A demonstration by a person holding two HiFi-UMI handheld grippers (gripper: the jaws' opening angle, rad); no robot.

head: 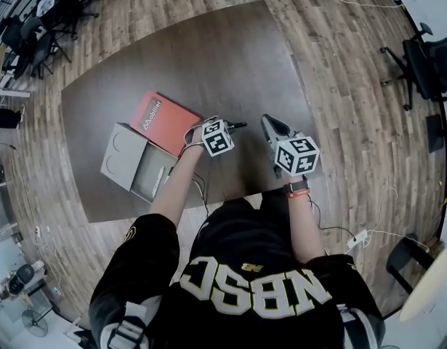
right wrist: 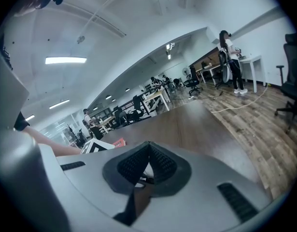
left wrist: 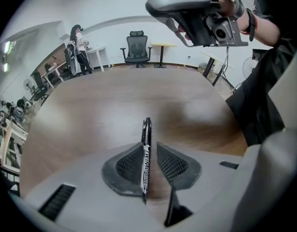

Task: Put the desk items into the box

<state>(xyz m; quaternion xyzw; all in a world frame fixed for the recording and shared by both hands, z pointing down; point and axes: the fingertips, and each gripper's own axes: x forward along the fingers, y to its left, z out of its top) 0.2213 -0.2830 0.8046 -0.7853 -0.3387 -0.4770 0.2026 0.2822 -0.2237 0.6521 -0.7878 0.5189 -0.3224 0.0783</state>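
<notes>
Black jersey [head: 245, 264], wristband [head: 297, 188], grey right gripper [right wrist: 148, 148]

Left hand-held gripper [left wrist: 149, 145]: 6 o'clock, jaws apart.
Marker [left wrist: 146, 151]: black, between the jaws, against the left jaw, clear of the right one, pointing to 12 o'clock.
Bench [left wrist: 90, 115]: brown, beneath.
Right hand-held gripper [left wrist: 162, 8]: 1 o'clock, above the bench.
Office chair [left wrist: 137, 45]: 12 o'clock, beyond the bench.

The box [head: 120, 153] is sitting on the left part of the table [head: 230, 57], with a book [head: 165, 117] lying just behind it. Right of the book, the left gripper [head: 227, 128] is hovering, a pen [left wrist: 147, 129] lying between its fingers, against the left one. The right gripper [head: 268, 122] is hanging just right of it.
</notes>
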